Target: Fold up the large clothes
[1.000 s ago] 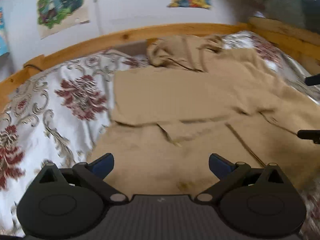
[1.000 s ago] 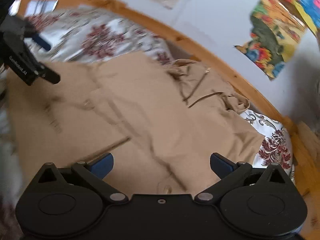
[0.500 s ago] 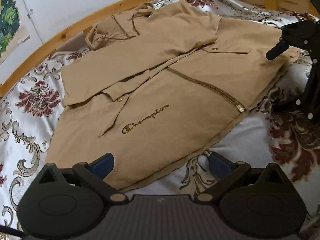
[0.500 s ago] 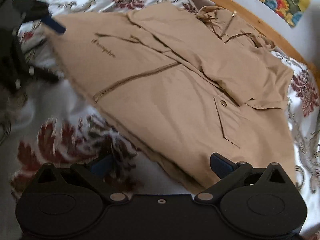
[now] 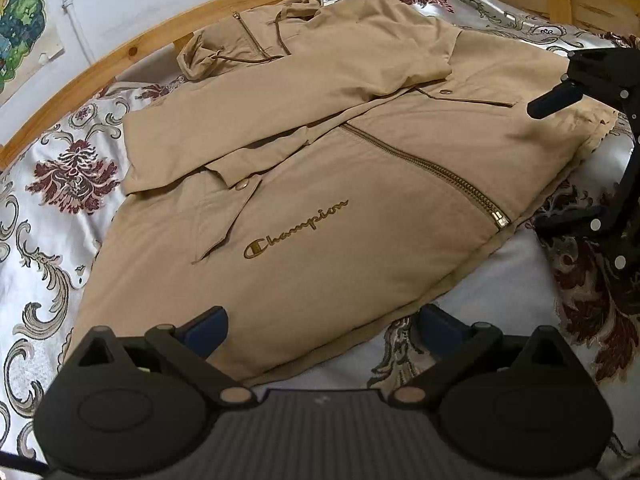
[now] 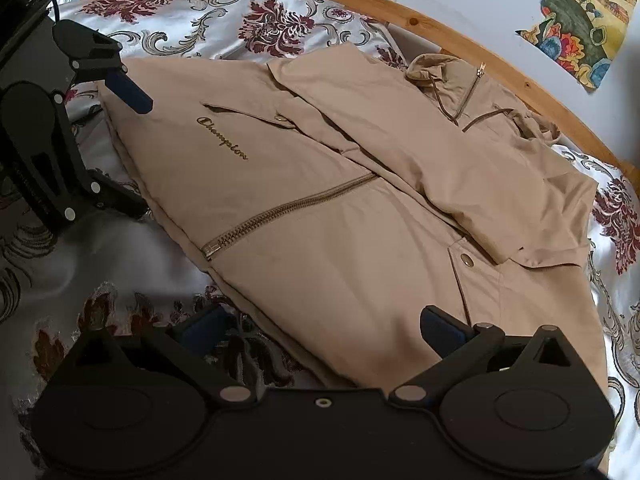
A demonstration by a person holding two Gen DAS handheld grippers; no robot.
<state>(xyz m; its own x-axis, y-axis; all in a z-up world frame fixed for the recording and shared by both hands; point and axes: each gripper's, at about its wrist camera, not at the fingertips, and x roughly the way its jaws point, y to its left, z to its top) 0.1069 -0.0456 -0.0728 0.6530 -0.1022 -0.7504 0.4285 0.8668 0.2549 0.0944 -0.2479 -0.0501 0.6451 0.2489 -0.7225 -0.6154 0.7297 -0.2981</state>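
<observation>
Jacket (image 5: 328, 184) lies flat on the bed (image 5: 52, 200), sleeves folded in across its chest; both tongs, left (image 5: 322, 326) and right (image 6: 320, 326), hover spread and empty at its hem; each should pinch a hem corner squarely, then lift together towards the hood (image 5: 240, 44).

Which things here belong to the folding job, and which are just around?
Job: tan Champion jacket, sleeves already folded across its front; left claw, open; right claw, open.

Around: floral bedspread; wooden bed frame; wall posters.
</observation>
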